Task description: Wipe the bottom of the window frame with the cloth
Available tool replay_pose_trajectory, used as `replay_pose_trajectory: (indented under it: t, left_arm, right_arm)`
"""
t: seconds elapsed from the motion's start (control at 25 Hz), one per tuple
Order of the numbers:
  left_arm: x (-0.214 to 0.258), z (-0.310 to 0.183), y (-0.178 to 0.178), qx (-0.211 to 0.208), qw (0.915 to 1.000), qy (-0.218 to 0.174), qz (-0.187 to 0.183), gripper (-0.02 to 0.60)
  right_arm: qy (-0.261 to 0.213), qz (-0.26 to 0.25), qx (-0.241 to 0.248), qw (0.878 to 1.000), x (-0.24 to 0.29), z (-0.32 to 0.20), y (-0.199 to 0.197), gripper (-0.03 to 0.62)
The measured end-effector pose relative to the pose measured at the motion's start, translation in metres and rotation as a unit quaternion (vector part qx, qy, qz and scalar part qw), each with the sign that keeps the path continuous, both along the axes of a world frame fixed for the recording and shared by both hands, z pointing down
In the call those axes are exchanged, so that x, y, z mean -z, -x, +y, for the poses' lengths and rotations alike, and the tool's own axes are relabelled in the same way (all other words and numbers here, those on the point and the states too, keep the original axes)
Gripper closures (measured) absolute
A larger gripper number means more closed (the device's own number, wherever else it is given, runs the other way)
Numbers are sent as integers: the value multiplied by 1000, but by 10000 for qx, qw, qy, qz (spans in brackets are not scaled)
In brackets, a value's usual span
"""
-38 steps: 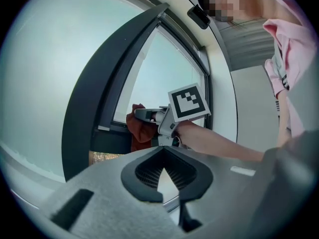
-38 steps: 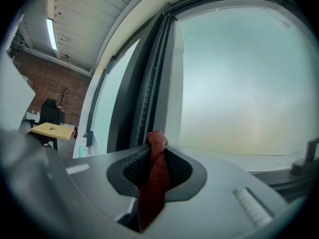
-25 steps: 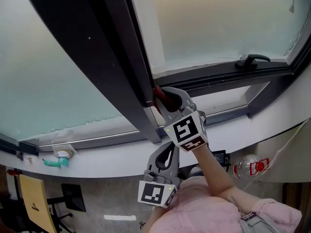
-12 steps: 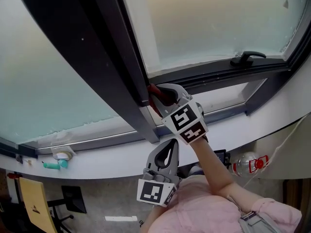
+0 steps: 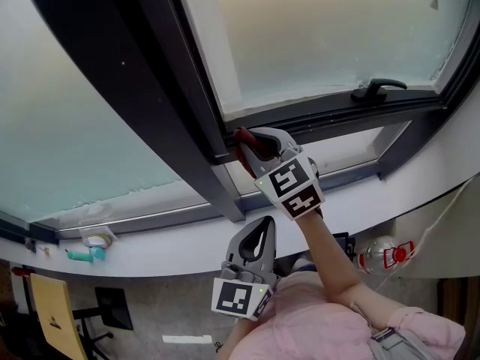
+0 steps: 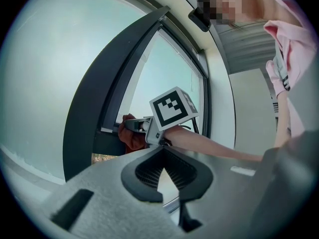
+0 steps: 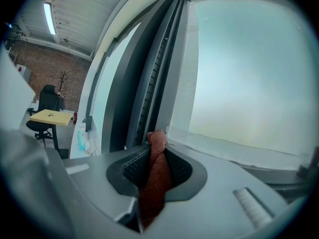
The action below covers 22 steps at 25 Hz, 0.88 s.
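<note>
**Cloth still parked in the frame corner**

The right gripper (image 7: 157, 148) has its jaws pinched on the rust-red cloth (image 7: 155, 178). The cloth's bunched end is pushed into the corner where the dark window frame (image 5: 196, 118) upright meets the bottom rail, and it's barely shifted from a second ago. The left gripper (image 6: 163, 156) has its jaws pressed together on nothing, hanging low by the pink sleeve (image 5: 322, 328), same as before.

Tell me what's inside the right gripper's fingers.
A rust-red cloth, clamped between the fingers of the right gripper; its tip pokes out toward the dark window frame. The stretch squeezed there is covered, so its folds can't be seen.
</note>
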State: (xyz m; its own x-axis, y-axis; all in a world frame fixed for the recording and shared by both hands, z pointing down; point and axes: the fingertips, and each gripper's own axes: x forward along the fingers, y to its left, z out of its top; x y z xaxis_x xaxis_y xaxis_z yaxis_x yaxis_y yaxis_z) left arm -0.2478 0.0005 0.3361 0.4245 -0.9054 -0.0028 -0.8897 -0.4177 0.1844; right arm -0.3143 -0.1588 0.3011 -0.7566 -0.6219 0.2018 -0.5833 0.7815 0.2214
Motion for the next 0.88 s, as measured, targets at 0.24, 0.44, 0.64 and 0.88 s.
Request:
replay_pose_trajectory:
  t: [0.24, 0.44, 0.64, 0.88]
  left_arm:
    - [2, 1, -8, -12, 10000, -26, -30, 584]
    - [0, 2, -13, -54, 10000, 15, 0, 584]
    - [-1, 1, -15, -65, 10000, 14, 22, 584]
    - [-5, 1, -16, -106, 9999, 82, -37, 584]
  right_arm:
    - [23, -93, -87, 9999, 0, -5, -16, 526]
    - [56, -212, -202, 9996, 0, -9, -32, 526]
    - [101, -257, -310, 9991, -1, -13, -44, 526]
    - [127, -204, -410, 9989, -3, -15, -53, 526]
